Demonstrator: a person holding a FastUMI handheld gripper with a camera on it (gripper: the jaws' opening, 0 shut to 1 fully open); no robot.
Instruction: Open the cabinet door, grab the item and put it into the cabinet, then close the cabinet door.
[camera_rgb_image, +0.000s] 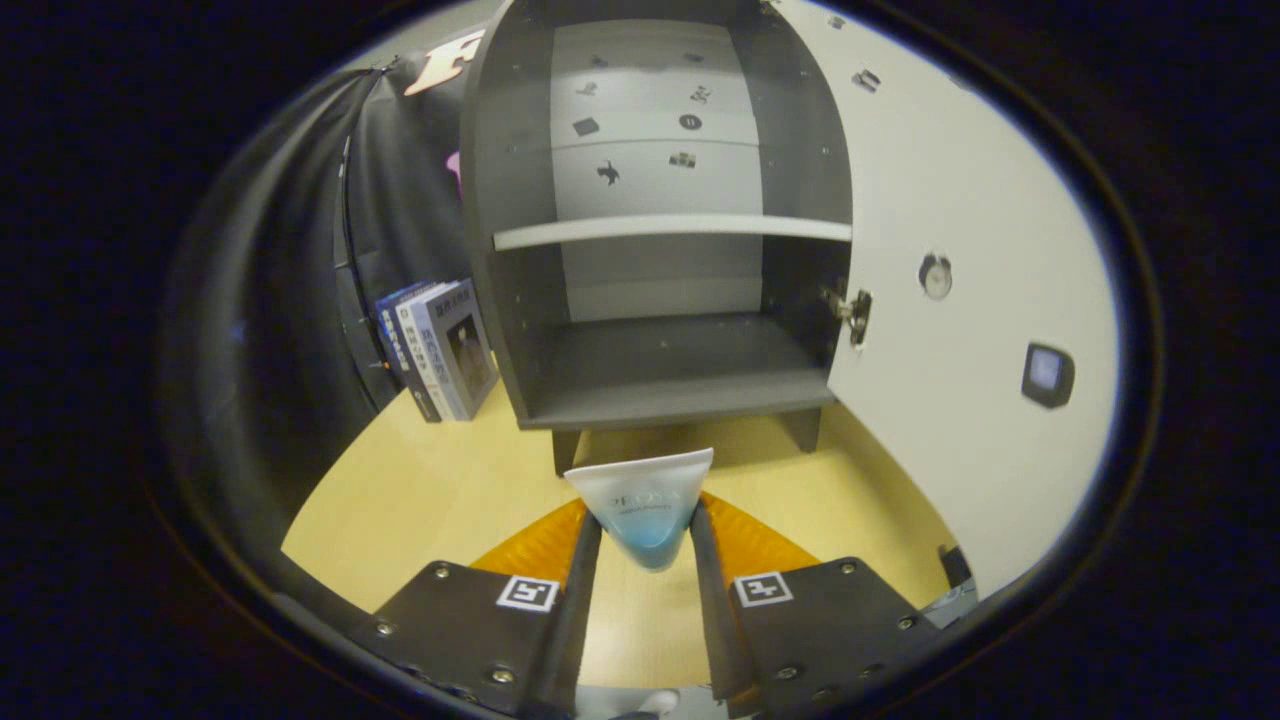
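Jaws grip a tube (641, 500) over the wooden table (420, 500), facing the open cabinet (660, 370) beside books (440, 350).

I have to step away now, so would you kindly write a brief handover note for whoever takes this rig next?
Gripper: fingers closed on the white and blue tube, one on each side, its flat end pointing ahead toward the cabinet.
Cabinet: straight ahead on the wooden table. Its white door is swung open to the right. The lower compartment, under the shelf, looks bare.
Books stand to the left of the cabinet.
Done: door opened, tube grabbed.
Left: carry the tube forward into the cabinet, release it, back out, then close the door.
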